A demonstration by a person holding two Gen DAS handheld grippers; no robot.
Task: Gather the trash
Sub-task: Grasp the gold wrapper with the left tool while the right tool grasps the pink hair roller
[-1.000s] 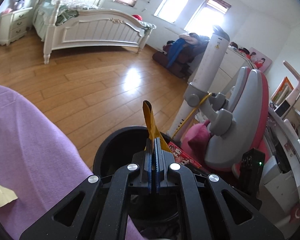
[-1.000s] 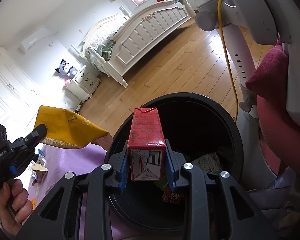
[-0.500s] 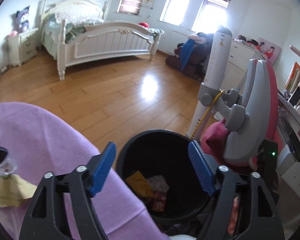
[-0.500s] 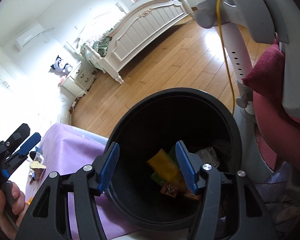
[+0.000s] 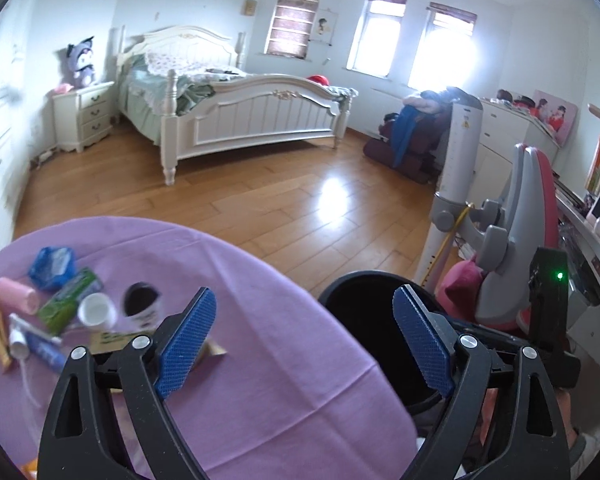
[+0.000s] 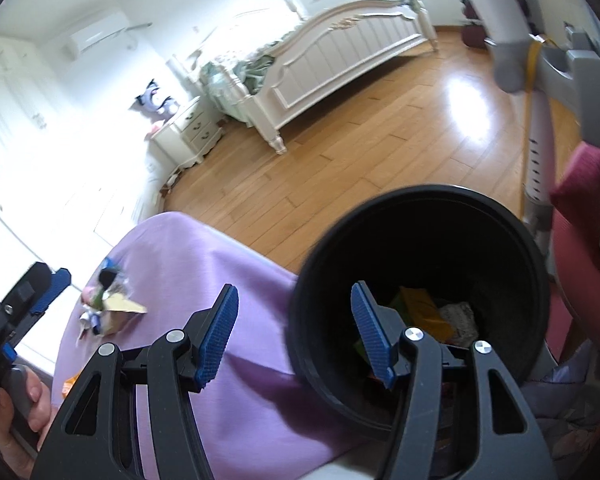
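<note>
Both jaws stand wide and empty: the left hand-held gripper has just been opening with nothing between its blue pads, and the right hand-held gripper is likewise released, its jaws spread and bare, hanging over the near rim of the black bin

The bin sits on the floor just beside the purple-covered bench. Inside it there is already trash: a yellow wrapper, a pale printed packet next to it, and a bit of green and red lower down that is too dark to name

What is left to collect lies in a cluster at the far left of the bench: a blue crinkled bag, a pink roll, a green packet, a white cup and a dark-mouthed cup touching it, a blue-and-white tube, and a tan folded paper partly hidden behind the left pad

My read: all of this looks light. The bag and packets are soft and crinkly, so pinch an edge or a bunched fold. The cups look thin and will crush or tip, so a gentle bite across the rim suits them. The tube is slim and may roll, so take it mid-body. The paper lies flat, so its raised corner is the place to catch it
</note>
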